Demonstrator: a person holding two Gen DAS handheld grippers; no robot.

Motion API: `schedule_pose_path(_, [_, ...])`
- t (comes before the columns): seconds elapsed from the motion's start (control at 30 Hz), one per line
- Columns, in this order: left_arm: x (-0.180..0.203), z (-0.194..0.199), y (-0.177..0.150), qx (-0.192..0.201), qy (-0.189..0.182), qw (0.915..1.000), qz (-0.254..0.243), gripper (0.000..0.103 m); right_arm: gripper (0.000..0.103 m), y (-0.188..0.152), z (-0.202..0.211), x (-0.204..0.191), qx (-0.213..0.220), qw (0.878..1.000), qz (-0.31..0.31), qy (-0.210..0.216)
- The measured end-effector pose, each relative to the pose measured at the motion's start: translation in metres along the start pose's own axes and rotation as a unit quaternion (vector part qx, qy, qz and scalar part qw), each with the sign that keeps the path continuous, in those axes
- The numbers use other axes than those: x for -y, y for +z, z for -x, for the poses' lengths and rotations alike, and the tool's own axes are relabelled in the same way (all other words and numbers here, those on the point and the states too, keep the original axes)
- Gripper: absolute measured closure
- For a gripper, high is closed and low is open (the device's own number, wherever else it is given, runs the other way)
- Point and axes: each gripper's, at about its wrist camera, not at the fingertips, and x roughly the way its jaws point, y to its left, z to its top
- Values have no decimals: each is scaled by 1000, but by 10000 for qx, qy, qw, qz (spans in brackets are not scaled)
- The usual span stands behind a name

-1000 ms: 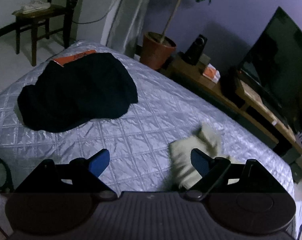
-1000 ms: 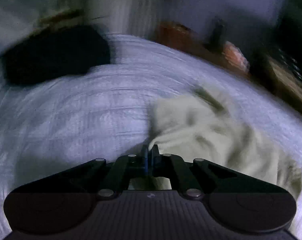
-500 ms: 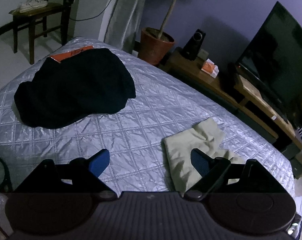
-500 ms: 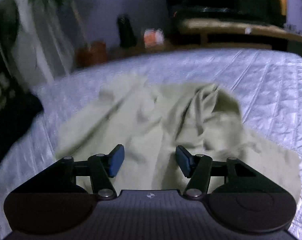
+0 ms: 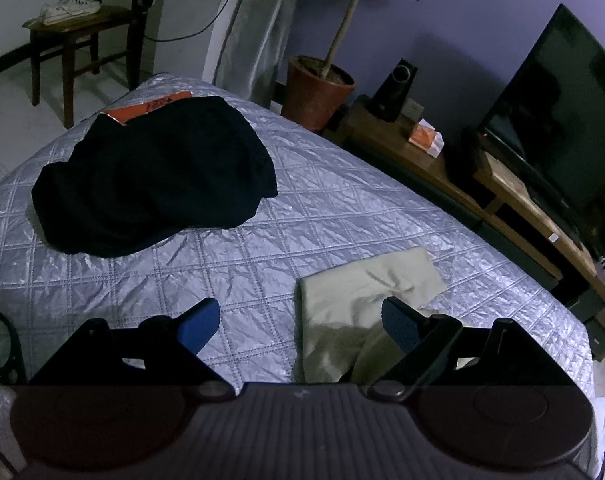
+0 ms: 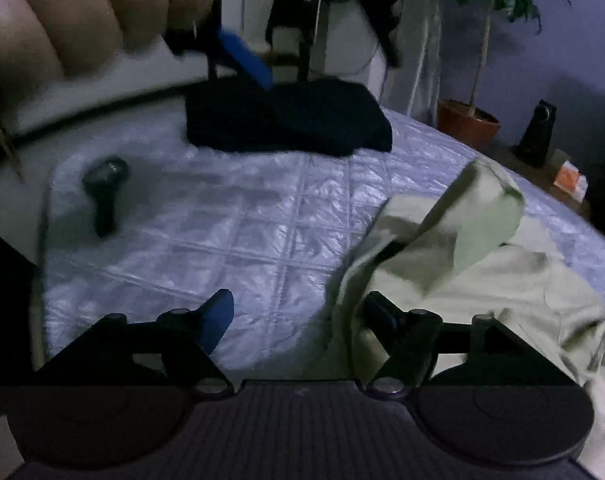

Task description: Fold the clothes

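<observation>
**Both grippers empty above the quilted bed, pale garment lying loose**

Left wrist view: left gripper point(image 5: 300, 320) held wide apart over the silver quilted bedspread point(image 5: 262, 248), nothing between the blue pads. Pale beige garment point(image 5: 366, 284) spread on the bedspread ahead and to the right, its near edge running under the right-hand finger, no grip on it. Dark navy garment point(image 5: 154, 176) heaped well apart toward the far left, partly covering an orange item point(image 5: 150, 106). Beyond the bed: wooden stool point(image 5: 78, 36) bearing white sneakers point(image 5: 68, 8), potted plant point(image 5: 320, 88), black speaker point(image 5: 394, 90), low wooden TV bench point(image 5: 514, 208) carrying a dark television point(image 5: 558, 120).

Right wrist view, blurred: right gripper point(image 6: 298, 312) with jaws just opened wide, nothing pinched between them. Pale beige garment point(image 6: 462, 248) crumpled at right, one fold standing up, cloth reaching behind the right-hand finger; touching or merely behind, hard to tell. Dark navy garment point(image 6: 290, 120) at the far side of the bedspread point(image 6: 222, 220). Small dark handheld object point(image 6: 104, 192) lying at left, kind uncertain. Upper left: a hand point(image 6: 62, 12) gripping the other gripper's handle, one blue pad point(image 6: 246, 58) showing.
</observation>
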Motion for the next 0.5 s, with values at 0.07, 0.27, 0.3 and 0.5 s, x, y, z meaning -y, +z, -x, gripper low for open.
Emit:
schedule_pose_path(0.07, [-1,-1,0,-23,24,10000,11,17,25,-3,17,26,249,9976,-625,-166])
schedule_pose_path(0.27, [6,-8,-6,-218,9,9996,-176,17,24,-33,29,158,-77,9402,-2530,-2277])
schedule_pose_path(0.3, [9,-9,-8,-253,-9,9994,-235,17,25,-36,26,175,-137,9346,-2670,-2348])
schedule_pose_path(0.5, [32,-19,-29,-536,-134,9963,-655,17,20,-37,9,221,-373,9357,-2645,-2304])
